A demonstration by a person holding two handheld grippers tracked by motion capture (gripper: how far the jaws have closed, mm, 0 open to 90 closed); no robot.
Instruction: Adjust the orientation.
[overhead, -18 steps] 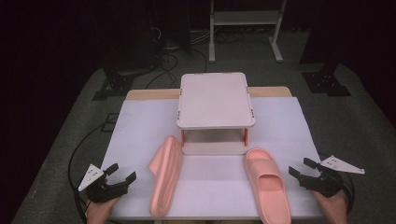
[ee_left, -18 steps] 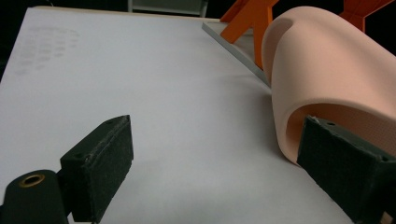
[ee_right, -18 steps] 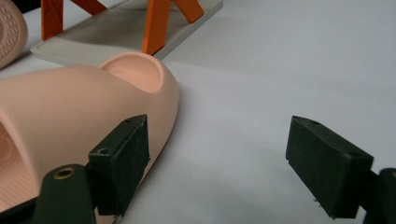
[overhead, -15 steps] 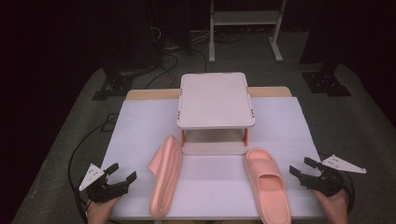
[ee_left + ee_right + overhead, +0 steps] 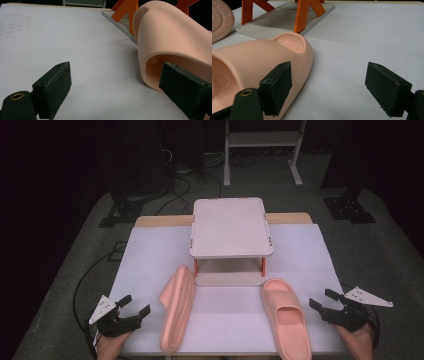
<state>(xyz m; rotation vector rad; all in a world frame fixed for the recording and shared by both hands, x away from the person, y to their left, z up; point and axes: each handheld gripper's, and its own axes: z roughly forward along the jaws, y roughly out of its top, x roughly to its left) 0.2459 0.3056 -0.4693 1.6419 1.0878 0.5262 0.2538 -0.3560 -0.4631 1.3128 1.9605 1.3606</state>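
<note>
Left gripper [image 5: 131, 312] gapes wide, empty, just left of the slipper on its side [image 5: 177, 310]. Right gripper [image 5: 325, 302] is likewise wide, empty, beside the upright slipper [image 5: 286, 317]. Both slippers lie before the small shelf [image 5: 230, 227].

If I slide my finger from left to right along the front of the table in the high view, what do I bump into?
Left gripper → pink slipper lying on its side → pink slipper lying flat, sole down → right gripper.
</note>
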